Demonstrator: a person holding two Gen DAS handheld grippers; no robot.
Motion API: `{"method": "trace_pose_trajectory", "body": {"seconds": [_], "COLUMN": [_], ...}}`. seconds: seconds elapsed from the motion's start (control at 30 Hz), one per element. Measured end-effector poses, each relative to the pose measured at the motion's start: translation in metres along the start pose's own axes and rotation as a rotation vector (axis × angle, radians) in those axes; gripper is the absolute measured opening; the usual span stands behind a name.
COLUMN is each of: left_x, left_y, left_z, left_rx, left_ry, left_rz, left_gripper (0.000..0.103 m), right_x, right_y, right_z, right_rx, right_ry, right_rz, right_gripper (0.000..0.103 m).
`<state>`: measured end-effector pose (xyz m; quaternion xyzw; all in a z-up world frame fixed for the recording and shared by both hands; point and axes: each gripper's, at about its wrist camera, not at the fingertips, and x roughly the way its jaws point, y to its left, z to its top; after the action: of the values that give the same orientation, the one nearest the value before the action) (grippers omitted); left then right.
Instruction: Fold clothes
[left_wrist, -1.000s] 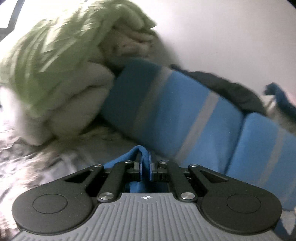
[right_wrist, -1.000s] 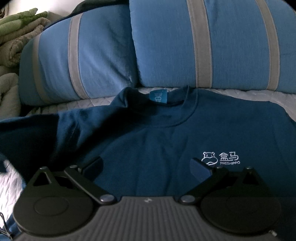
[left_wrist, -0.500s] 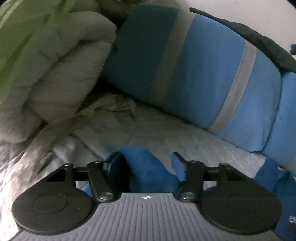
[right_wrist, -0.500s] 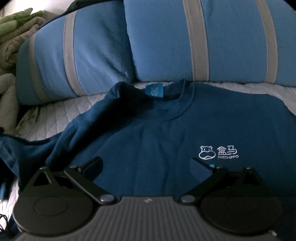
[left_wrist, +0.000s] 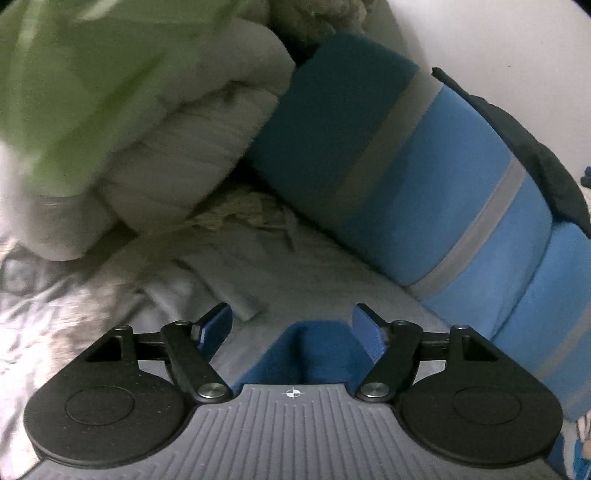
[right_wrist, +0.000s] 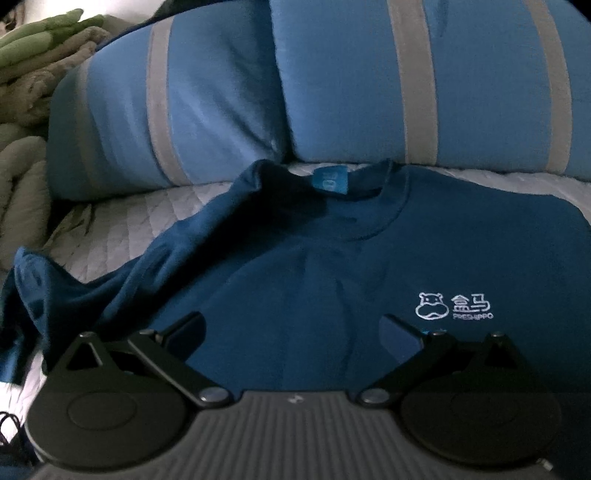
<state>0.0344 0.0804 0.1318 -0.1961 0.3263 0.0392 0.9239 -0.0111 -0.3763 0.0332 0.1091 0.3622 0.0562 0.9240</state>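
Observation:
A dark blue sweatshirt (right_wrist: 332, 277) with a white hippo logo (right_wrist: 452, 305) lies front up on the quilted bed, its collar toward the pillows. Its left sleeve (right_wrist: 74, 291) lies rumpled out to the left. My right gripper (right_wrist: 291, 330) is open and empty, low over the chest of the sweatshirt. My left gripper (left_wrist: 291, 325) is open. A fold of the blue sleeve (left_wrist: 314, 350) lies loose between its jaws, near the right pad, not gripped.
Two blue pillows with grey stripes (right_wrist: 406, 81) (left_wrist: 424, 177) lean against the wall behind the sweatshirt. A bundle of cream and green blankets (left_wrist: 129, 129) is piled at the left. A dark garment (left_wrist: 535, 155) lies on top of a pillow. The quilted sheet (left_wrist: 314, 273) is grey-white.
My left gripper was shut on the blue sleeve, then opened and let it go; the view swung down toward the bed. The sleeve dropped rumpled. My right gripper moved slightly closer, still open.

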Motion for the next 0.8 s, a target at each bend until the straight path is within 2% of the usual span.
{"method": "trace_pose_trajectory", "body": {"seconds": [0.1,0.27,0.4,0.5,0.57,0.6,0.63,0.7,0.8], "left_x": [-0.016,-0.024,-0.021,-0.018,-0.017,-0.016,-0.015,-0.018,-0.029], "left_y": [0.022,0.059,0.076,0.076,0.073,0.071,0.069,0.068,0.070], "left_z": [-0.018,-0.056,-0.085,-0.099,-0.103,-0.103,-0.101,-0.094,-0.077], "left_rx": [-0.005,-0.011,-0.046,-0.050,-0.023,-0.006,0.010,0.030,0.039], "left_ry": [0.009,0.072,0.130,0.146,0.136,0.139,0.145,0.123,0.078], "left_rz": [0.022,0.024,-0.038,-0.092,-0.108,-0.104,-0.088,-0.083,-0.089], "left_gripper": [0.072,0.071,0.071,0.070,0.046,0.021,0.010,0.006,0.005], "right_x": [-0.002,-0.003,-0.002,-0.001,0.000,0.001,0.001,0.003,0.003], "right_y": [0.006,0.007,0.003,0.001,0.001,0.001,0.001,0.001,0.001], "right_z": [-0.001,-0.001,-0.001,-0.002,-0.002,-0.002,-0.003,-0.003,-0.004], "right_rx": [-0.031,-0.039,-0.011,-0.001,-0.002,-0.004,-0.004,-0.004,-0.003], "right_ry": [-0.007,-0.003,0.008,0.018,0.023,0.025,0.028,0.033,0.037], "right_rz": [0.009,0.015,0.015,0.018,0.014,0.011,0.009,0.006,0.001], "right_gripper": [0.103,0.103,0.103,0.103,0.103,0.103,0.103,0.103,0.103]}}
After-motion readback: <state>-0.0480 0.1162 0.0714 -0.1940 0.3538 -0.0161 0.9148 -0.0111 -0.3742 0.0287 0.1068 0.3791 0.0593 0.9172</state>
